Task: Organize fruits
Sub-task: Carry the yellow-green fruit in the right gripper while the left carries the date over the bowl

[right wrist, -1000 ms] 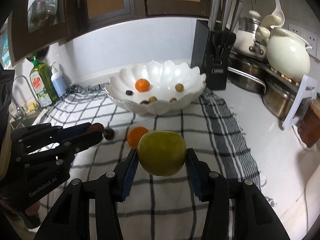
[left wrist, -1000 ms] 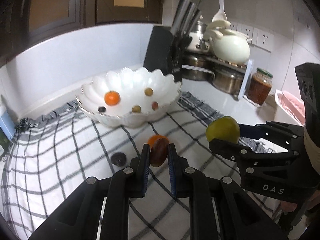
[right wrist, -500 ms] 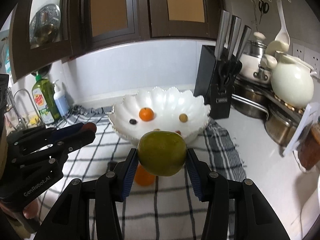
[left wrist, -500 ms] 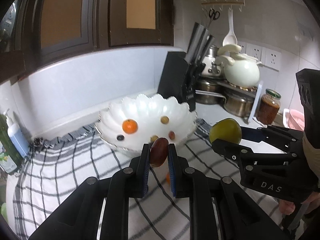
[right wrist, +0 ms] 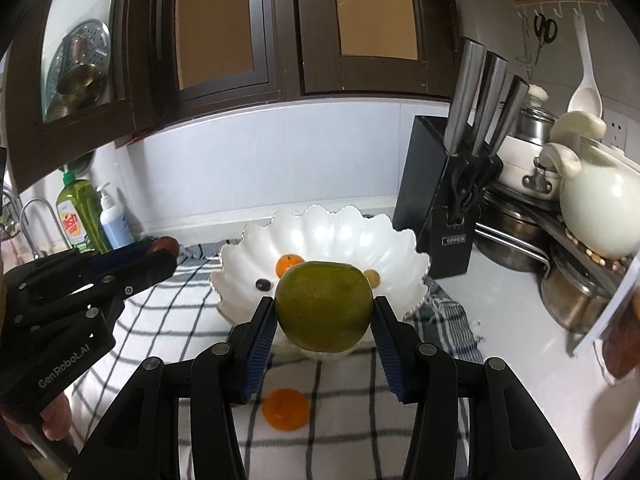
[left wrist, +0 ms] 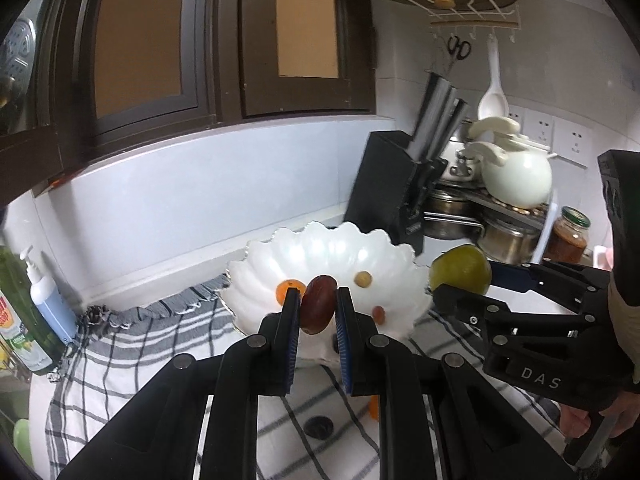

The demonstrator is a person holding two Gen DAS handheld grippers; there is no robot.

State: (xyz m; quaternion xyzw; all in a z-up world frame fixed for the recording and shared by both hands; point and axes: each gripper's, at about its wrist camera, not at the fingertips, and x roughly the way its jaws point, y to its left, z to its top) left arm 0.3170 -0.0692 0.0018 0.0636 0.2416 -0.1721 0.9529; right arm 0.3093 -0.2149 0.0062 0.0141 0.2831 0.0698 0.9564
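My left gripper point(left wrist: 317, 312) is shut on a dark red date-like fruit point(left wrist: 318, 304), held in the air in front of the white scalloped bowl point(left wrist: 396, 256). My right gripper point(right wrist: 324, 312) is shut on a green round fruit point(right wrist: 324, 304), also raised before the bowl point(right wrist: 396, 248). The bowl holds a small orange point(right wrist: 289, 263), a dark berry point(right wrist: 262, 284) and a yellowish grape point(right wrist: 374, 278). On the checked cloth point(right wrist: 160, 320) lie an orange point(right wrist: 285, 403) and a dark fruit point(left wrist: 318, 426). The right gripper shows in the left view point(left wrist: 460, 276), the left gripper in the right view point(right wrist: 160, 250).
A black knife block point(right wrist: 444, 208) stands right of the bowl. Steel pots point(right wrist: 576, 300) and a cream kettle point(right wrist: 596, 216) are further right. Soap bottles point(right wrist: 80, 216) and a tap stand at the left by the sink. Dark cabinets hang overhead.
Both grippers have risen and tilted upward with their fruits. The bowl now sits lower in view behind the held fruits, and the cloth fruits have dropped toward the bottom.
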